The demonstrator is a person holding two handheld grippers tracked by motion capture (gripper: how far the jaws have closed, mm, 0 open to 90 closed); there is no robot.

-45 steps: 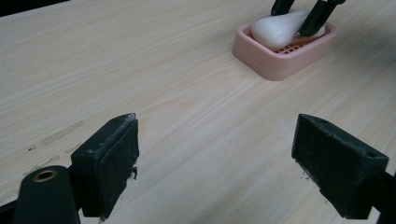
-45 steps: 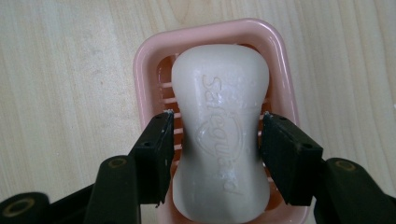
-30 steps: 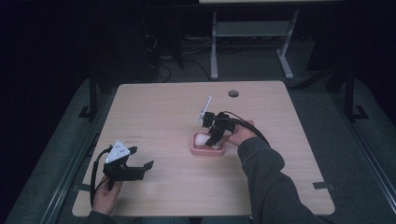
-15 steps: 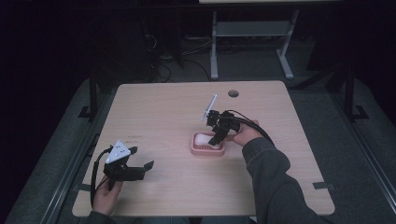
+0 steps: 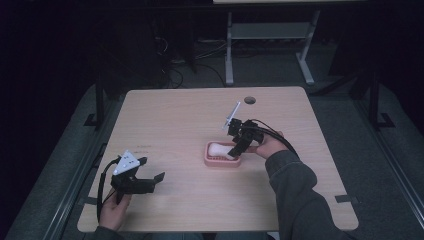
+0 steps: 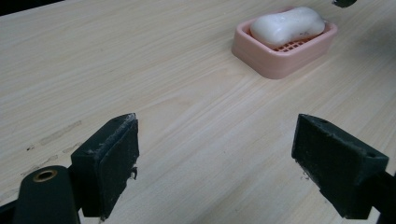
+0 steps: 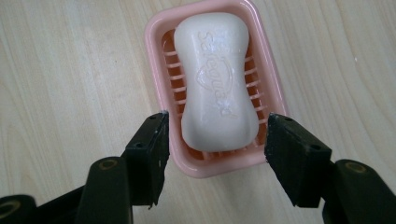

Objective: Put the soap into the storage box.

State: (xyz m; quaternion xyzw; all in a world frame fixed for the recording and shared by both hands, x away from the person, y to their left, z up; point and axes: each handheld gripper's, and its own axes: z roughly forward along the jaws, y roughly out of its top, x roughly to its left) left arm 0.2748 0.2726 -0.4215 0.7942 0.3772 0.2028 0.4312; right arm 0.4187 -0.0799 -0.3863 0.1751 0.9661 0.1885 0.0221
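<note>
A white bar of soap (image 7: 215, 79) lies in a pink slatted dish (image 7: 159, 37) near the middle of the wooden table (image 5: 175, 115). My right gripper (image 7: 217, 154) hovers over the dish's near end. Its jaws have just been opening, and the soap's end lies below and between them with neither pad touching it. In the high view the right gripper (image 5: 235, 149) stands at the right end of the dish (image 5: 220, 161), with the soap (image 5: 217, 148) to its left. My left gripper (image 5: 151, 169) rests open near the front left, empty and aimed at the soap (image 6: 287, 24) and dish (image 6: 280, 60).
A round cable hole (image 5: 250, 100) sits near the table's far edge. A metal table frame (image 5: 270, 30) stands on the dark floor beyond. The person's grey sleeve (image 5: 295, 190) crosses the front right of the table.
The right gripper has drawn back slightly to the right from the soap, which stays in the dish. The left gripper has not moved.
</note>
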